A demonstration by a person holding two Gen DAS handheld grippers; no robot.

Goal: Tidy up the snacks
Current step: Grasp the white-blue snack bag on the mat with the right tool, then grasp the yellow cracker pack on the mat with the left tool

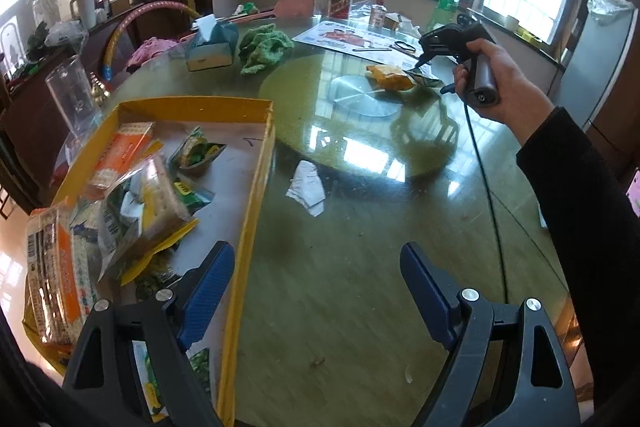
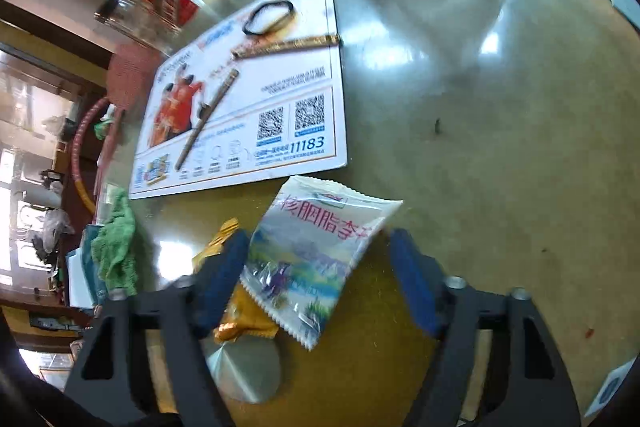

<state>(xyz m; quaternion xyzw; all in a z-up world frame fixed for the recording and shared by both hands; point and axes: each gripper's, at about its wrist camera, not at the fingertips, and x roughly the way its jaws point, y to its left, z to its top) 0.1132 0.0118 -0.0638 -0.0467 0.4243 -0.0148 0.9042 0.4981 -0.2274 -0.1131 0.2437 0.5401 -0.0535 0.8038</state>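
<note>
On white flyer (image 2: 256,107), number "11183"

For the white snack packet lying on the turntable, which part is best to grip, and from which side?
Grip the white snack packet across its narrow middle, coming down from above. It lies flat, partly over an orange packet, and the right claw already straddles its long sides, one finger at the edge over the orange one.

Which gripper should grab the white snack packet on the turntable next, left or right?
Right. The right gripper already straddles the white snack packet, jaws open, pads not yet pressing. The left gripper hangs open by the yellow box, far from the turntable.
</note>
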